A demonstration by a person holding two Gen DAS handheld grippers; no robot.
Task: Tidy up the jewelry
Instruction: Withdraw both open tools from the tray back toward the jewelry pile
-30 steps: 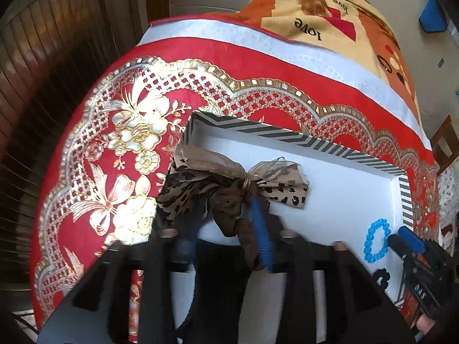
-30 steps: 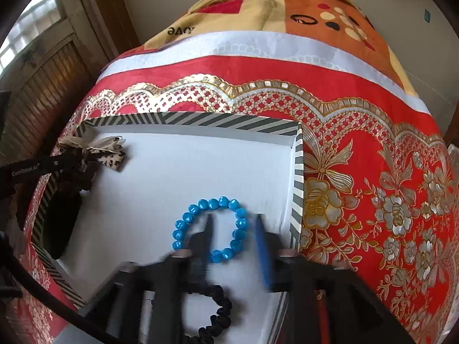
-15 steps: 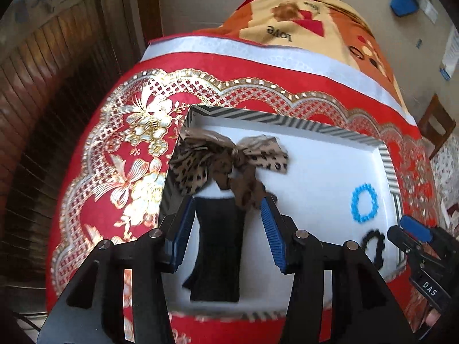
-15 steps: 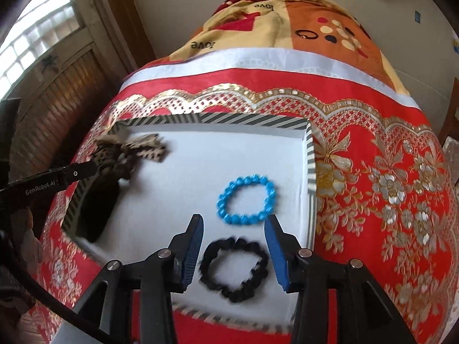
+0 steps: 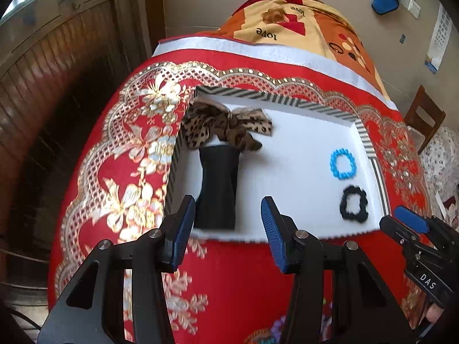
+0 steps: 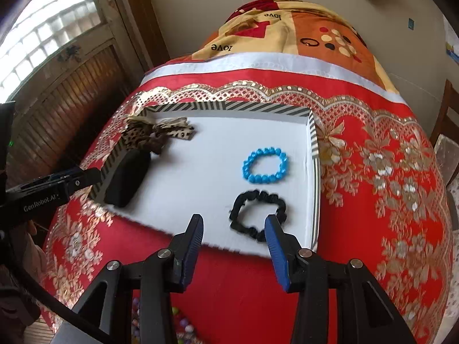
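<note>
In the striped-rim tray (image 6: 315,154) we count four items — one blue bead bracelet (image 6: 265,165), one black scrunchie (image 6: 259,213), one leopard-print bow (image 5: 226,127), one black headband (image 5: 218,189). Left hand-held gripper (image 5: 226,226) and right hand-held gripper (image 6: 233,236) — both wide, empty.

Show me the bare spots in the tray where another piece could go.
Widest free patch: the tray's white middle, between the leopard bow and black band on the left and the blue bracelet and black scrunchie on the right. The left edge and right side are crowded.
</note>
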